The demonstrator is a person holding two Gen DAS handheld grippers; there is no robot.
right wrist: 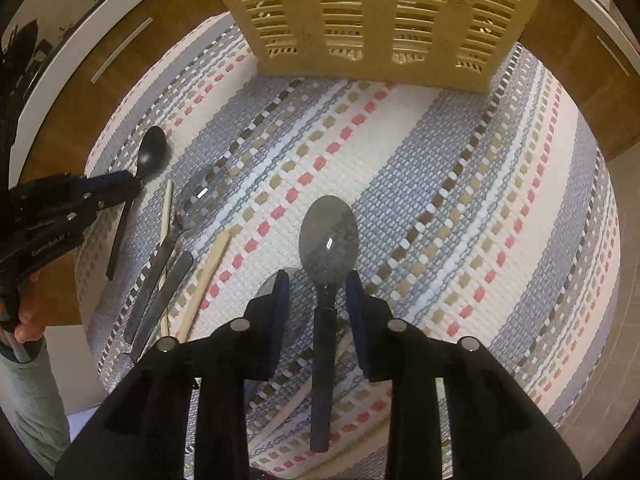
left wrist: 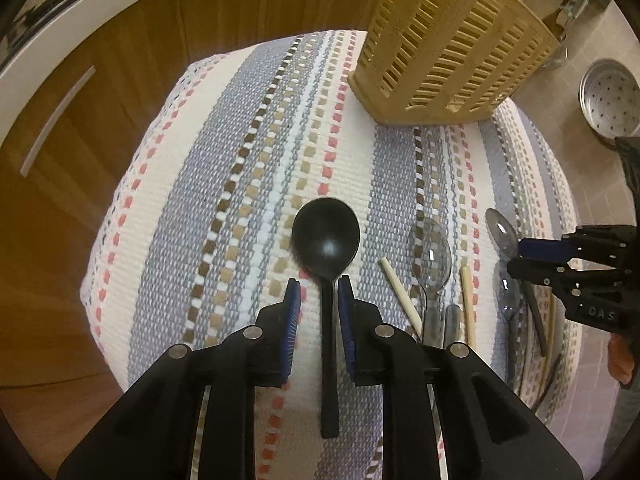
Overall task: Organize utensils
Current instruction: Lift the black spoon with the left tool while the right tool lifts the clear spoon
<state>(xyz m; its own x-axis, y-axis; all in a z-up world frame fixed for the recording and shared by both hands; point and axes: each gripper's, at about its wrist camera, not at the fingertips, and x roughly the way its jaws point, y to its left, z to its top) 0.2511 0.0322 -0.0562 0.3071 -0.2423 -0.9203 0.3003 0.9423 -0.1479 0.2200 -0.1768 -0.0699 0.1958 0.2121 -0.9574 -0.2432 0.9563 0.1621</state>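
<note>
A black spoon [left wrist: 326,240] lies on the striped woven mat [left wrist: 200,208]. My left gripper [left wrist: 319,286] is open, its blue pads on either side of the spoon's neck. It also shows in the right wrist view [right wrist: 132,190] over the black spoon [right wrist: 152,152]. A metal spoon with a dark handle [right wrist: 329,236] lies between the pads of my open right gripper [right wrist: 318,286], seen also in the left wrist view [left wrist: 520,256]. A tan slotted utensil holder [left wrist: 452,44] [right wrist: 380,16] stands at the mat's far end.
More metal spoons [left wrist: 431,252] [right wrist: 200,196], wooden chopsticks [left wrist: 400,296] [right wrist: 204,284] and dark-handled cutlery [right wrist: 158,300] lie between the grippers. A perforated metal pan [left wrist: 610,100] sits on the tiled floor at right. Wooden cabinet doors [left wrist: 100,80] stand behind the mat.
</note>
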